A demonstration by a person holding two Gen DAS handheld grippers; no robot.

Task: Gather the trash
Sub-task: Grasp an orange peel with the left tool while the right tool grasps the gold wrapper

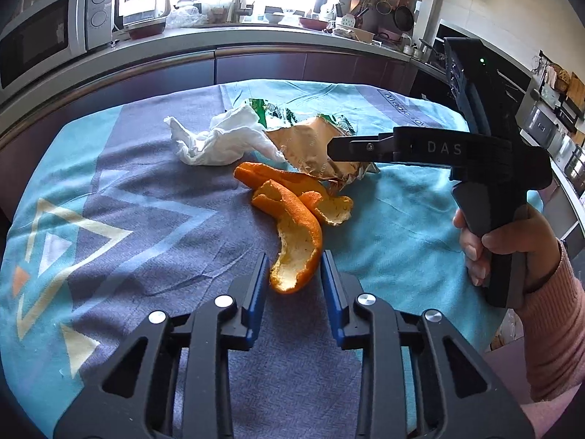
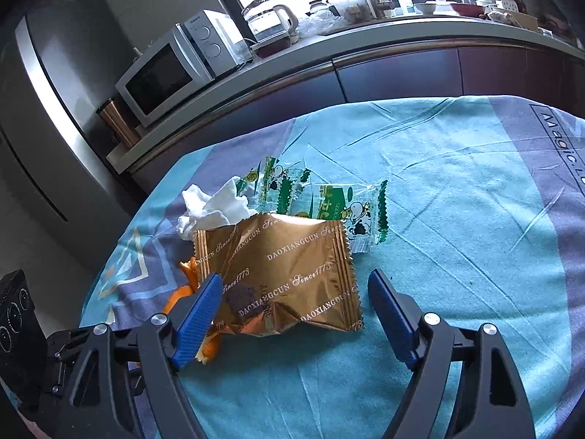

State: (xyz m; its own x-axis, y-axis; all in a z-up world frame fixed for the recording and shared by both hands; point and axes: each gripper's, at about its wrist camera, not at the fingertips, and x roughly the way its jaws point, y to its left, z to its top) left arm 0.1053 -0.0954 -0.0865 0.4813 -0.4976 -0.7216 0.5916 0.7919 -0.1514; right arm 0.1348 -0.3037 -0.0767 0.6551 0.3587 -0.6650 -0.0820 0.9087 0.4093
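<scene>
On the blue patterned tablecloth (image 1: pixel 109 201) lies a heap of trash. Curled orange peel (image 1: pixel 296 234) has its near end between the pads of my left gripper (image 1: pixel 294 256). The right pad touches the peel and a sliver of cloth shows at the left pad. The peel still rests on the cloth. My right gripper (image 2: pixel 296 276) stands wide open astride a gold snack wrapper (image 2: pixel 285 267), pads clear of it. From the left wrist view, the right gripper (image 1: pixel 332 148) hovers over that gold wrapper (image 1: pixel 310 142). A crumpled white tissue (image 1: pixel 215 142) and green-and-white candy wrappers (image 2: pixel 329 208) lie just behind.
A hand in a pink sleeve (image 1: pixel 504 248) holds the right gripper's handle. Behind the table runs a kitchen counter with a microwave (image 1: pixel 40 40) and a glass kettle (image 1: pixel 142 3). A steel fridge (image 2: pixel 62 91) stands at the left. The cloth's right half (image 2: pixel 457 219) is bare.
</scene>
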